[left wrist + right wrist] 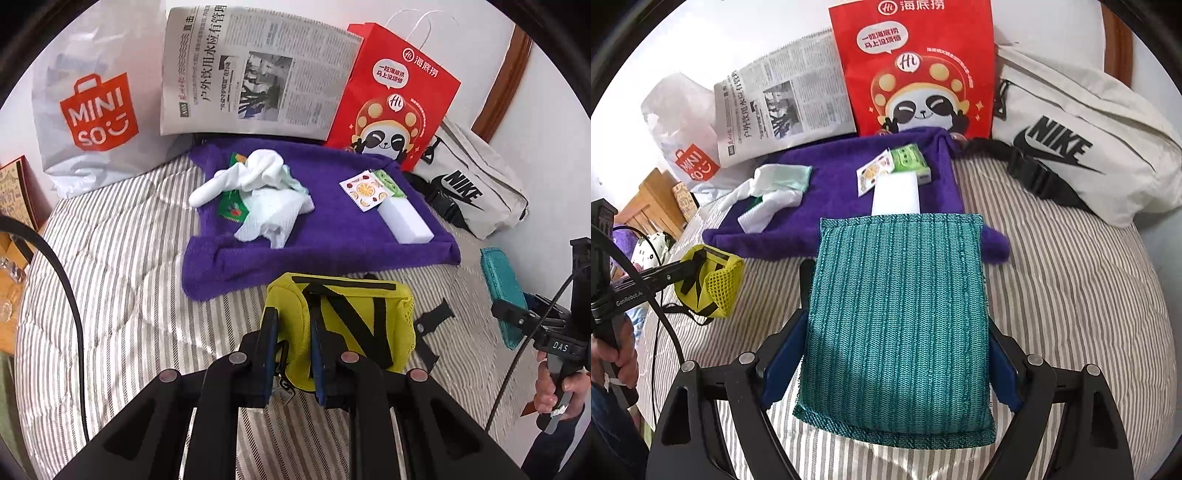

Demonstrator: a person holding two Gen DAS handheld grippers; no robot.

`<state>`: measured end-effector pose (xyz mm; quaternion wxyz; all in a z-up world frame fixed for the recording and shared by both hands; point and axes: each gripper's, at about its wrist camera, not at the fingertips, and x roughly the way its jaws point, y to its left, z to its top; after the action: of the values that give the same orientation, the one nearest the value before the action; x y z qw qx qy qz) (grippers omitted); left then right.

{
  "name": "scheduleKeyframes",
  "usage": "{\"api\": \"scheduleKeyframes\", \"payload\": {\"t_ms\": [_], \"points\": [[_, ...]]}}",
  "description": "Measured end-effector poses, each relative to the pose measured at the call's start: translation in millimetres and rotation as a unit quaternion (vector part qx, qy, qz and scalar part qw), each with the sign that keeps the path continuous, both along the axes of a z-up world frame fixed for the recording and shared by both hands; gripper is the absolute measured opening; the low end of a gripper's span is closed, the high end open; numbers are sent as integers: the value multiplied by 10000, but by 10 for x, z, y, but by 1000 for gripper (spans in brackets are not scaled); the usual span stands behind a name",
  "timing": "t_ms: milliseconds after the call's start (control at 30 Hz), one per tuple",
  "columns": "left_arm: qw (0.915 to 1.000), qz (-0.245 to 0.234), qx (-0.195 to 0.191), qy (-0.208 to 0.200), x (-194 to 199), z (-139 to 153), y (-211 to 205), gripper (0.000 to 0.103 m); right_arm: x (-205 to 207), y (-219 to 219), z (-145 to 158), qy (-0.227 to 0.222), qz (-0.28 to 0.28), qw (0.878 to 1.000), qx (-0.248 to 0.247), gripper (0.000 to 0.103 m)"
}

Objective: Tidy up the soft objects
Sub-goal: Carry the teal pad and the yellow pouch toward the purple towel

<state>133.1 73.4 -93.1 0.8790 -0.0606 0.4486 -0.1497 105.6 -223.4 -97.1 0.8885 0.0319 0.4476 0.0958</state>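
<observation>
My left gripper [292,325] is shut on a yellow-green mesh pouch [354,306] with black straps, pinching its left edge just above the striped bed. The same pouch [713,284] shows at the left of the right wrist view. My right gripper [897,317] is shut on a teal knitted pad [897,258], its blue pads pressing both long sides. A purple towel [332,229] lies ahead on the bed. On it are crumpled white cloths [258,192], a white sponge block [404,218], a fruit-print sachet [364,190] and a green box [908,160].
Along the wall stand a white Miniso bag [88,110], a newspaper [258,74], a red paper bag [391,96] and a white Nike bag [469,184]. A black strap piece [432,321] lies on the striped bedding [110,277]. Wooden furniture [650,206] stands at the left.
</observation>
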Motion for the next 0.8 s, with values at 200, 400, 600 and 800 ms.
{"api": "scheduleKeyframes", "payload": {"t_ms": [200, 400, 600, 800], "points": [[9999, -39, -140, -35, 168, 85, -72, 16, 178, -11, 68, -58, -5, 10000, -64, 86], [9994, -78, -325, -13, 426, 128, -181, 16, 341, -107, 151, -114, -98, 9998, -94, 86], [9984, -90, -548, 85, 817, 105, -320, 16, 499, -167, 128, -73, -168, 9998, -88, 86], [9970, -80, -733, 250, 1177, -3, -463, 16, 673, -193, 40, 48, -235, 9996, -122, 86]]}}
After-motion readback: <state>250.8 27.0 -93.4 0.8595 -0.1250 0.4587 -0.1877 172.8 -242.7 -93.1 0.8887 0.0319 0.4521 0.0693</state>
